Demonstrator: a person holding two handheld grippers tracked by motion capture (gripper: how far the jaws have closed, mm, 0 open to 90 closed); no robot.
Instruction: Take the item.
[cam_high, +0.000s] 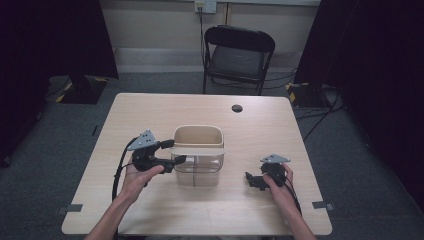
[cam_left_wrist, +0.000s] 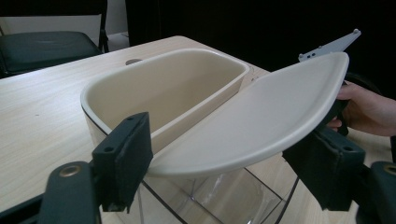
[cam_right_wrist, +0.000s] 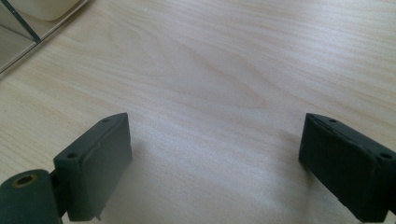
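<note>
Simply a cream-lidded clear bin

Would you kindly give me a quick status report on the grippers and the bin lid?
Left gripper open, jaws astride the cream lid, not clamped. Right gripper open over bare table. Bin half uncovered. Nothing in the way.

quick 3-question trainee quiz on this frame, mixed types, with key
1. True or false: the right gripper has its jaws closed.
2. What stands beyond the table? A stool; B folding chair; C trolley.
3. What lies between the jaws of the left gripper?

Key: 1 false, they stand wide apart over bare wood. 2 B. 3 the beige lid of the clear container.
</note>
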